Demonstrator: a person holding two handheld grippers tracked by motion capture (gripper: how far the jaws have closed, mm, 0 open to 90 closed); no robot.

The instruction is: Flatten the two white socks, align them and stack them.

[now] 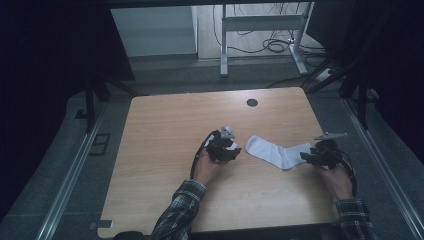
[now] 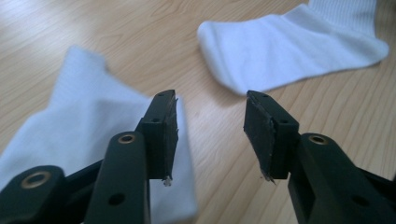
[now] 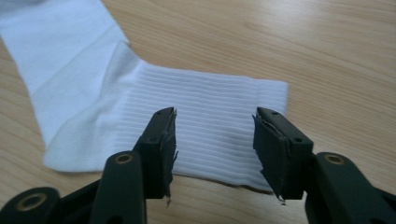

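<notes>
Two white socks lying on counter (image 1: 165, 150): sock one (image 2: 79, 140), sock two (image 1: 277, 151). Left hand-held gripper (image 2: 210, 133) and right hand-held gripper (image 3: 215, 149) both hovering, jaws apart, gripping nothing.

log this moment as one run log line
left gripper: open, beside second sock | right gripper: open over sock cuff | table: both socks flat

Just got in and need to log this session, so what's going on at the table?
A person in plaid sleeves works with two handheld grippers on white socks at a wooden table. The right gripper hangs with open jaws over the ribbed cuff of one sock that lies flat. The left gripper, jaws also open and gripping nothing, is beside a second sock, with the first sock's toe end ahead of it. Neither sock is gripped yet.
</notes>
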